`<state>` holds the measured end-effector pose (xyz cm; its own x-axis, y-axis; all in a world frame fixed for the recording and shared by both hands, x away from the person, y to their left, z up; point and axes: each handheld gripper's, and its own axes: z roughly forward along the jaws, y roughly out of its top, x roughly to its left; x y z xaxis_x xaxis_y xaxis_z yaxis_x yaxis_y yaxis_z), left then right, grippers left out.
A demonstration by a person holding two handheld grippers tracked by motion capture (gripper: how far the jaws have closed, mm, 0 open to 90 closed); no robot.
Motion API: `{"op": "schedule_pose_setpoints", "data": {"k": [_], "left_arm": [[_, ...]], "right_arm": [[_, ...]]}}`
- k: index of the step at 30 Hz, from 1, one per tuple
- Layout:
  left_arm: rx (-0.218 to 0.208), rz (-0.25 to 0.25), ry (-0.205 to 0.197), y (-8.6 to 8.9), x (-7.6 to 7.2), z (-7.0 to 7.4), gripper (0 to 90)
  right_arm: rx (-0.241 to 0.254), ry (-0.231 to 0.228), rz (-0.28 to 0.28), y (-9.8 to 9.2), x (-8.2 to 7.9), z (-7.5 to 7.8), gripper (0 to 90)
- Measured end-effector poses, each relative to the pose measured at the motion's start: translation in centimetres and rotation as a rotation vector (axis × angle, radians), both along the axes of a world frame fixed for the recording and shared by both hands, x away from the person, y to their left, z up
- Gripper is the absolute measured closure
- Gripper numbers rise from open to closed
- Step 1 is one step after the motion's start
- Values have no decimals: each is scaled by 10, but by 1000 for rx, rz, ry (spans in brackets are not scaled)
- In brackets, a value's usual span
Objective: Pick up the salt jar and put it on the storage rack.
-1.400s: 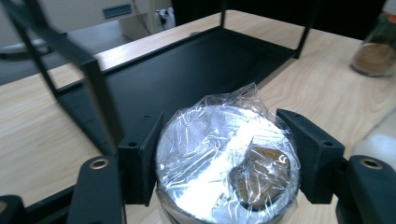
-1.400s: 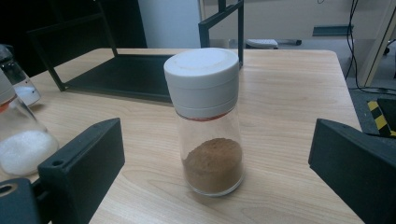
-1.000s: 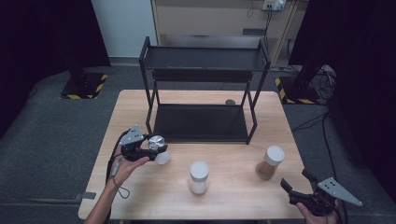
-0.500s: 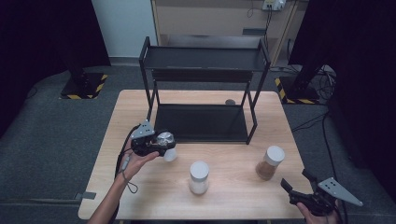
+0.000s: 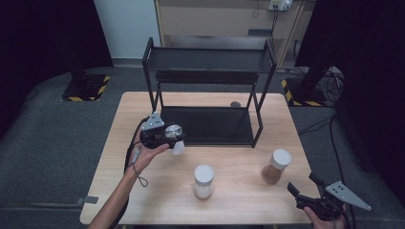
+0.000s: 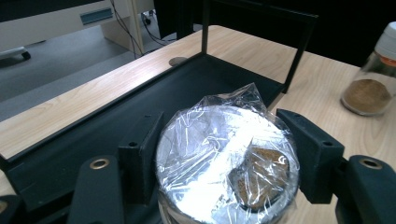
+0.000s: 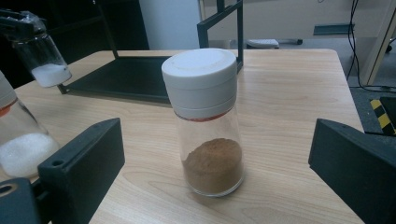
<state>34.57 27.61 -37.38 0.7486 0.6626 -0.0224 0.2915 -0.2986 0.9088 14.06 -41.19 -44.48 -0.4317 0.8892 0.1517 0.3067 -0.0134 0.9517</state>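
My left gripper is shut on the neck of a small clear jar and holds it above the table, just in front of the black rack's lower shelf. The jar's top is covered in shiny crinkled plastic wrap, and white powder lies in its bottom. My right gripper is open at the table's near right corner. Its jaws point at a white-lidded jar of brown powder, which stands upright a little ahead of them.
Another white-lidded jar with white powder stands at the middle front of the wooden table. The two-tier black rack takes up the back half. A small dark disc lies behind it.
My left gripper has carried the wrapped jar to the right and up, closer to the rack's lower shelf. The right gripper and the two standing jars have stayed put.
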Motion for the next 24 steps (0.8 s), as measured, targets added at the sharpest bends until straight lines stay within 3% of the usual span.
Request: {"op": "schedule_pose_setpoints", "data": {"k": [24], "left_arm": [[3,155,-23,-23,30,9,340]], "right_arm": [[7,3,-2,-1,1,-1,39]]}}
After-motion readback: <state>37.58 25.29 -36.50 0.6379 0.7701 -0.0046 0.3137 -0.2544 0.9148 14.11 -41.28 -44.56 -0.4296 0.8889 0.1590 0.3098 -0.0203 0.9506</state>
